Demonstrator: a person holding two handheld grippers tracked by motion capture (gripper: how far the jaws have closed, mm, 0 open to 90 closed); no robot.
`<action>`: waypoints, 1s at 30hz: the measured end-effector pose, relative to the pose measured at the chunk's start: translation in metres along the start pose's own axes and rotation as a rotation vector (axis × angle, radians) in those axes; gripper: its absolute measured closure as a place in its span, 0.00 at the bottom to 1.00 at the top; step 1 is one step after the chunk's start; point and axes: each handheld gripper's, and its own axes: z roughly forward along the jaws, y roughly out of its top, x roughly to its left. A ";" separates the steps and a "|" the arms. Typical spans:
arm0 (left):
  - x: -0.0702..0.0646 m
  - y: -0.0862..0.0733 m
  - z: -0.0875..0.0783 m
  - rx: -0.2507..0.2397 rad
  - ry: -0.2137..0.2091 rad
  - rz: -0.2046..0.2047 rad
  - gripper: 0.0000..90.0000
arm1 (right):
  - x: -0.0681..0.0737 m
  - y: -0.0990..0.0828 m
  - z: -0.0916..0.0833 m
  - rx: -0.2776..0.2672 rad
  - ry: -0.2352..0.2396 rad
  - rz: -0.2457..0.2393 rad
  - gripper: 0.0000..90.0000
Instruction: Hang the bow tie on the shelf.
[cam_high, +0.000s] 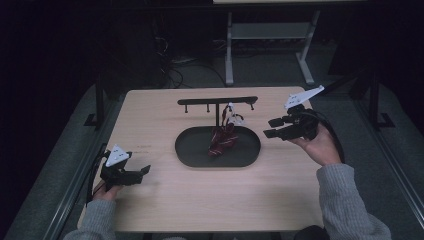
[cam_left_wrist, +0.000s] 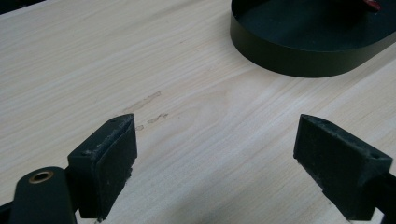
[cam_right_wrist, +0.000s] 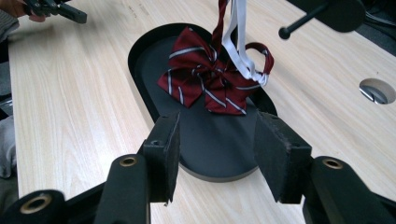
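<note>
Red striped bow tie (cam_right_wrist: 205, 77) hangs by its strap and a white band (cam_right_wrist: 243, 42) from the black rack (cam_high: 218, 101), resting in the oval black tray (cam_high: 190, 150) at table (cam_high: 200, 205) centre. Right gripper (cam_right_wrist: 217, 144) held above the tray's right end, jaws apart and empty, bow tie just beyond its fingers (cam_right_wrist: 280, 154), not touching. Left gripper (cam_left_wrist: 217, 161) well left of the tray, low over the wood, jaws wide apart, nothing between. Rack top is cut off in the right gripper view; hook under the band is hard to make out.
</note>
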 end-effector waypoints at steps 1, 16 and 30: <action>0.000 0.000 0.000 0.000 0.000 0.000 0.14 | 0.000 -0.001 0.000 -0.001 0.001 0.001 0.56; 0.000 0.000 0.000 0.000 0.001 -0.004 0.14 | -0.001 -0.023 -0.003 0.000 -0.010 0.030 0.55; 0.000 0.000 0.000 0.006 0.000 0.004 0.14 | -0.001 -0.043 -0.003 0.017 -0.016 0.060 0.54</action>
